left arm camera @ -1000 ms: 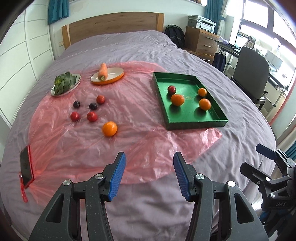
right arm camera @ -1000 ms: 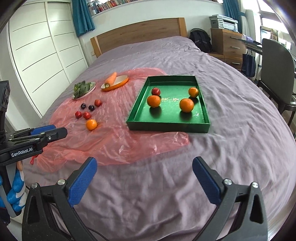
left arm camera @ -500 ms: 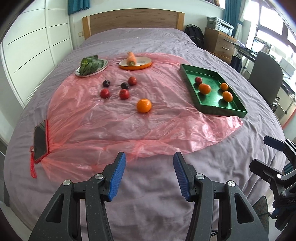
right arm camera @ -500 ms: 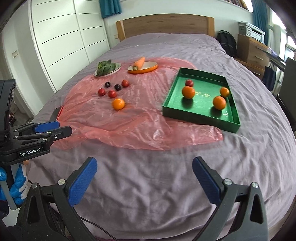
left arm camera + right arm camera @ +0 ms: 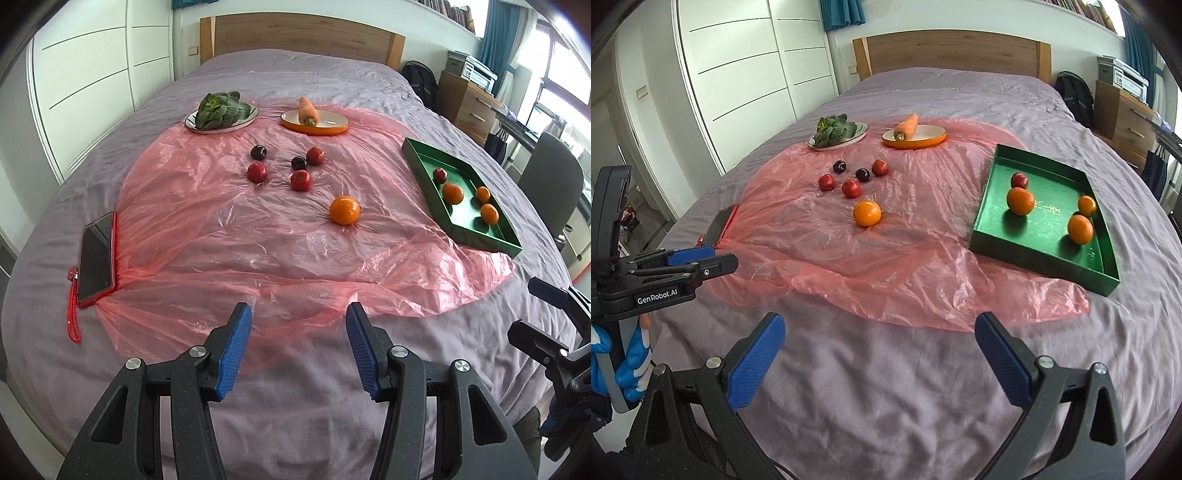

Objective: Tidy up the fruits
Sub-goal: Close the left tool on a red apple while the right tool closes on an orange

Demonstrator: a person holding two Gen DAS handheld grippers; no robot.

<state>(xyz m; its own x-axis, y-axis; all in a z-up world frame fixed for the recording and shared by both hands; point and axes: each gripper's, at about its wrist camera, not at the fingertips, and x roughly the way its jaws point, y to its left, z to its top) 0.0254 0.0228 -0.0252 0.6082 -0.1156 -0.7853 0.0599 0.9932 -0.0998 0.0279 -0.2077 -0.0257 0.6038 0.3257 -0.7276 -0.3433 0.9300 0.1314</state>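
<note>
Hovering over the near edge of the purple-sheeted bed [image 5: 295,402], the left gripper [image 5: 298,345] and right gripper [image 5: 879,360] both stand with blue pads apart, the right wider, holding nothing. Bare sheet lies open beneath them. On the crinkled pink plastic sheet [image 5: 905,258] a loose orange [image 5: 867,213] sits apart from five small red and dark fruits [image 5: 851,188]. The green rectangular tray [image 5: 1045,254], overlapping the plastic's right edge, holds three oranges and one red fruit. "GenRobot.AI" reads on the left gripper's side.
</note>
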